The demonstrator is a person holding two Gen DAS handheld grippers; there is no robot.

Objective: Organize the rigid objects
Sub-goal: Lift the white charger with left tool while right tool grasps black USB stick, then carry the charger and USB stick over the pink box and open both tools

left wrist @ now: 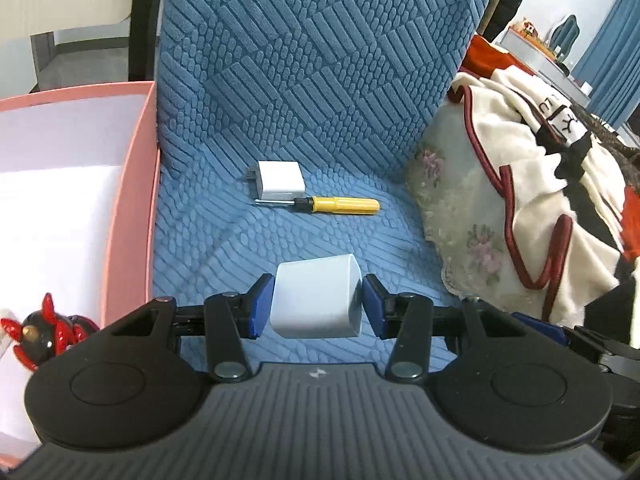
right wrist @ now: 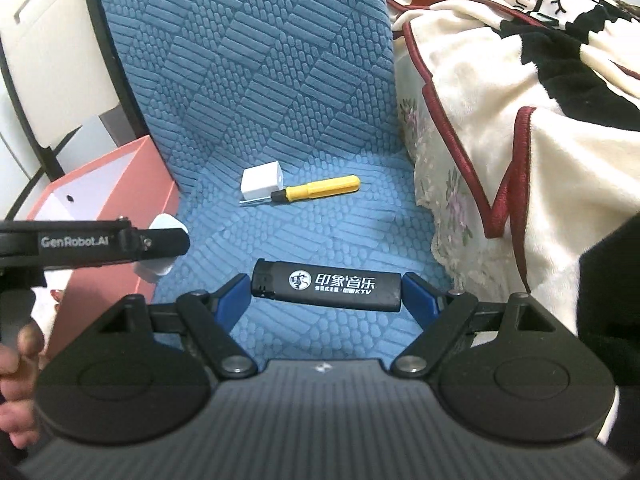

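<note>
My left gripper (left wrist: 316, 304) is shut on a white rounded block (left wrist: 316, 300), held above the blue textured seat cushion (left wrist: 360, 232). In the right wrist view that block (right wrist: 164, 226) shows beside the left gripper's black finger (right wrist: 156, 242). My right gripper (right wrist: 326, 294) is shut on a black lighter (right wrist: 326, 285) with white print, gripped end to end. On the cushion lie a white charger plug (left wrist: 280, 186) (right wrist: 262, 182) and a yellow-handled screwdriver (left wrist: 336, 204) (right wrist: 316, 188), touching each other. A pink box (left wrist: 128, 208) (right wrist: 116, 184) with a white inside stands at the left.
A red and black toy figure (left wrist: 40, 332) lies in the pink box's near corner. A cream and red blanket (left wrist: 540, 184) (right wrist: 520, 100) over a floral cover is piled at the right. The blue seat back (left wrist: 320, 60) rises behind. A person's hand (right wrist: 16, 380) shows at lower left.
</note>
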